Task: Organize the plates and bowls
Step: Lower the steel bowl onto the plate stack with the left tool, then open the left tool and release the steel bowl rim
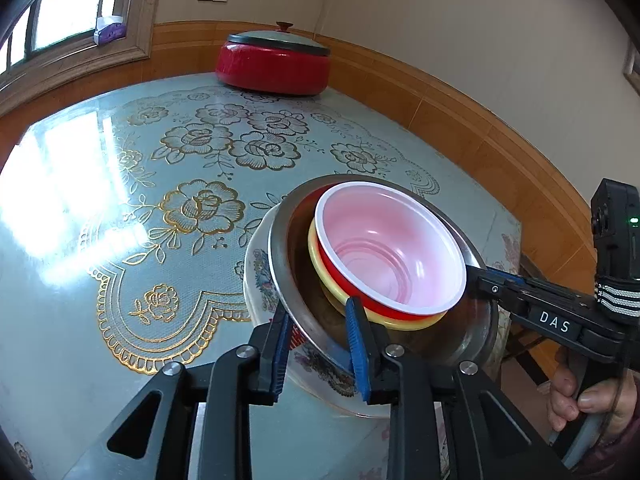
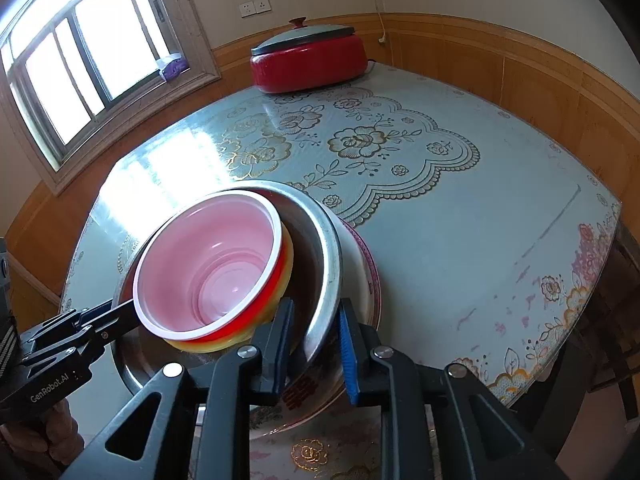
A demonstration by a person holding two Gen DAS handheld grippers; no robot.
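Observation:
A stack is held tilted above the table: a red bowl with pink inside (image 1: 394, 248) (image 2: 208, 264) sits in a yellow bowl (image 1: 320, 268) (image 2: 286, 264), inside a steel basin (image 1: 280, 248) (image 2: 326, 248), on a white floral plate (image 1: 256, 268) (image 2: 366, 264). My left gripper (image 1: 320, 348) is shut on the near rim of the basin and plate. My right gripper (image 2: 312, 344) is shut on the opposite rim; it also shows in the left wrist view (image 1: 484, 280). The left gripper shows in the right wrist view (image 2: 120, 316).
The table has a glossy blue-grey cloth with gold flowers (image 1: 200, 152) (image 2: 460, 220). A red pot with a grey lid (image 1: 274, 58) (image 2: 308, 56) stands at its far edge by the wood-panelled wall. A window (image 2: 80, 52) is at the left.

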